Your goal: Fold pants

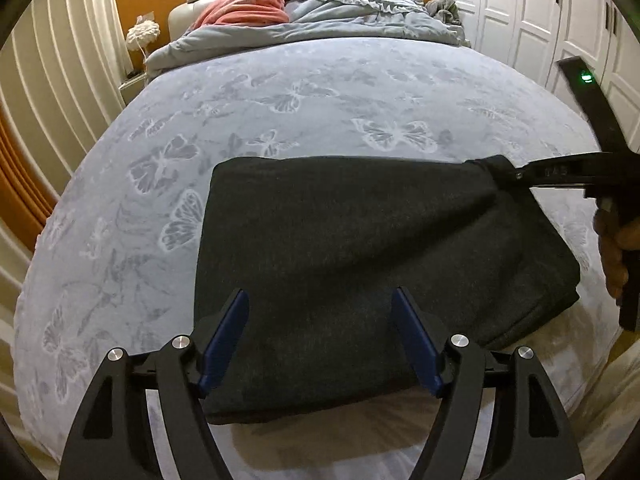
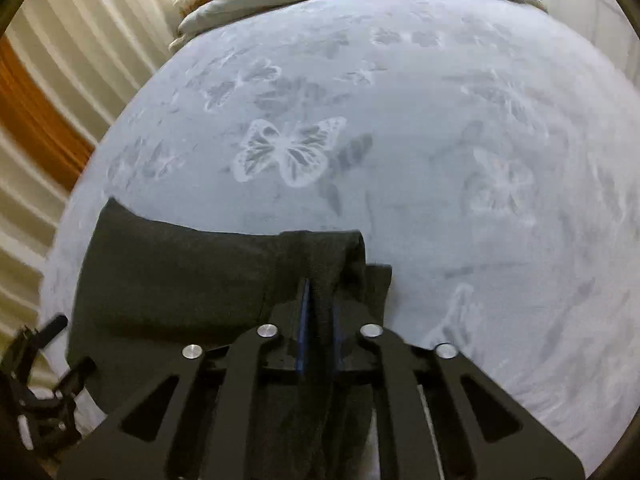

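Two tools work one garment here. Nearest, the left tool [image 1: 320,340] stands wide apart, its blue pads [image 1: 224,336] hovering over the near edge of the dark pants [image 1: 360,248] and, as far as the left view shows, gripping nothing. The pants lie as a compact, already folded rectangle on the near part of the bed [image 1: 320,92], close to its near edge. At the far right corner of that rectangle the right tool [image 2: 320,304] is clamped narrow on a bunch of the dark cloth, and the corner rises a little off the sheet where it is pinched; the person's right hand [image 1: 612,256] shows at the right edge of the left view. Farther off, the butterfly-print sheet runs bare to a grey quilt [image 1: 340,12] and a pink blanket [image 1: 248,4] heaped at the headboard. The folding looks close to done: this reads as the last squaring of the fold. The next move probably calls for laying that corner down flush with the layers beneath, then letting go without dragging the stack.
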`<state>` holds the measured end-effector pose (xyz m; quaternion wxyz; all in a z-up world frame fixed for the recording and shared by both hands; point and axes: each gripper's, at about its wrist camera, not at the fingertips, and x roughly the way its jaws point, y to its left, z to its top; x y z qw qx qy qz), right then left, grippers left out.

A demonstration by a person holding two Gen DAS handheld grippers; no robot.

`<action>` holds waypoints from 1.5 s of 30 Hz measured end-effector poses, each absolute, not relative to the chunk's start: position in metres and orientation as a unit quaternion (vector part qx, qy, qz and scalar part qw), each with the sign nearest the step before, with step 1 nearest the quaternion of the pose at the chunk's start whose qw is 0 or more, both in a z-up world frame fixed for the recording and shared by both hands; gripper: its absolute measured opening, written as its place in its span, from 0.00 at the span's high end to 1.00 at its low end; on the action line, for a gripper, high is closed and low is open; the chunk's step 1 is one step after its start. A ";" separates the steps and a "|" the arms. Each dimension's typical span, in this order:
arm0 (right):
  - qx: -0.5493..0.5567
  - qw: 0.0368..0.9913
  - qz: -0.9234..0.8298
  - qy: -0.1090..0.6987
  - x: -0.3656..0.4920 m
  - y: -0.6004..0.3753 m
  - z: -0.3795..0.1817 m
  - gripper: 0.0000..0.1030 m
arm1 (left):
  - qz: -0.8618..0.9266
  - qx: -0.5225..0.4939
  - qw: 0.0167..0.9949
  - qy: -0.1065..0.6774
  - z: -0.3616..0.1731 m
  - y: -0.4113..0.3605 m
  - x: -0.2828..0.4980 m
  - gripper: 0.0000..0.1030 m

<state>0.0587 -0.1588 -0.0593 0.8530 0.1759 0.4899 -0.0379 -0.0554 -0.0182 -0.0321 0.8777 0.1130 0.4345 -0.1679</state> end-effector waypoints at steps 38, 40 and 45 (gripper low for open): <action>0.258 0.839 0.118 0.464 -0.002 -0.135 -0.007 0.94 | -0.343 0.148 0.851 0.368 -0.024 -0.103 -0.100 0.16; 0.265 0.837 0.129 0.461 0.007 -0.128 -0.006 0.94 | -0.331 0.153 0.855 0.369 -0.033 -0.117 -0.094 0.25; 0.242 0.845 0.090 0.468 0.013 -0.134 -0.003 0.67 | -0.329 0.056 0.844 0.419 -0.036 -0.098 -0.058 0.93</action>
